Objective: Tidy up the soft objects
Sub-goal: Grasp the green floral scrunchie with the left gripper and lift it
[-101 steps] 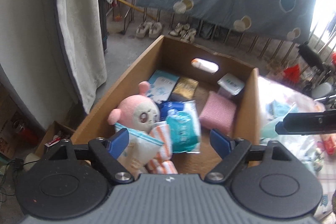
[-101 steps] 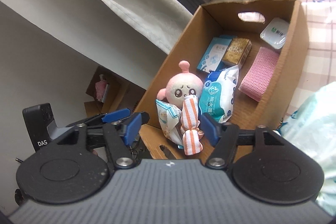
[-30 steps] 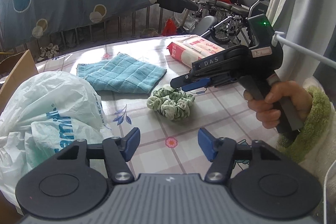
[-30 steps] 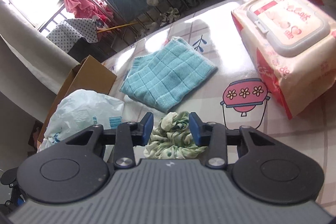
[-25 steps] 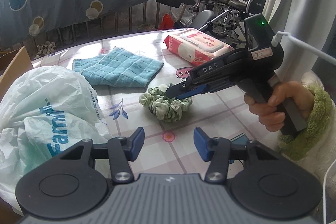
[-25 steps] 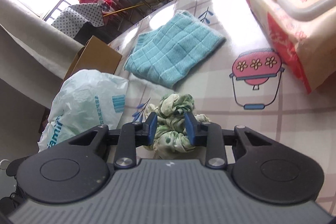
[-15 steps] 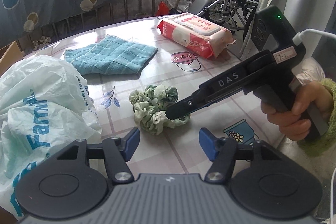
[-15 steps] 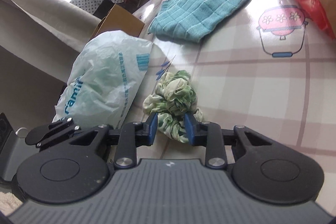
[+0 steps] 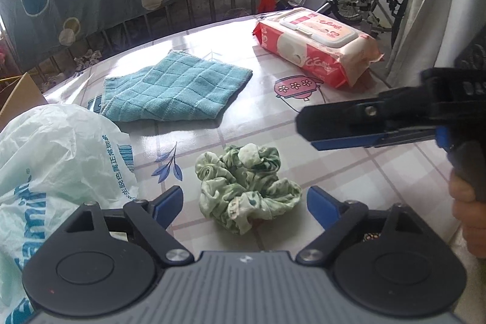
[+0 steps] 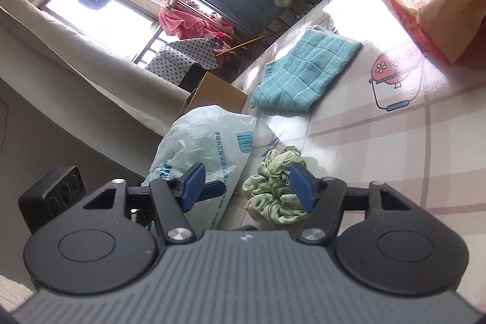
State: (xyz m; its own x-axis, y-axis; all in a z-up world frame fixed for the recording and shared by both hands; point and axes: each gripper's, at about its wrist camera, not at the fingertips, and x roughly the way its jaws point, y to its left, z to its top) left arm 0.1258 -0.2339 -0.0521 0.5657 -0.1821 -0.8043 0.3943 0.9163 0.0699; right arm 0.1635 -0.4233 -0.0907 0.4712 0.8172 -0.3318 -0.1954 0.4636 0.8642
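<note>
Left gripper (image 9: pixel 244 201): its jaws had just been opening and stood spread wide, one blue pad to each side of the scrunchie, neither touching it.
Right gripper (image 10: pixel 247 182): its jaws had also just been opening and stood apart, empty; in the left view it hung above and to the right of the scrunchie, clear of it.
Scrunchie (image 9: pixel 247 187): green and white, bunched loosely on the tablecloth (image 9: pixel 349 172), near the plastic bag (image 9: pixel 60 160) and well apart from the blue cloth (image 9: pixel 176 90) and the wipes pack (image 9: pixel 316 47).
Key relation: the scrunchie lay straight ahead of the left gripper, centred in its gap; it had no clear long axis, though it spread slightly across the gap.
Nearer hand: the left, by my judgement.
Likely next move: lower and close on the scrunchie.
</note>
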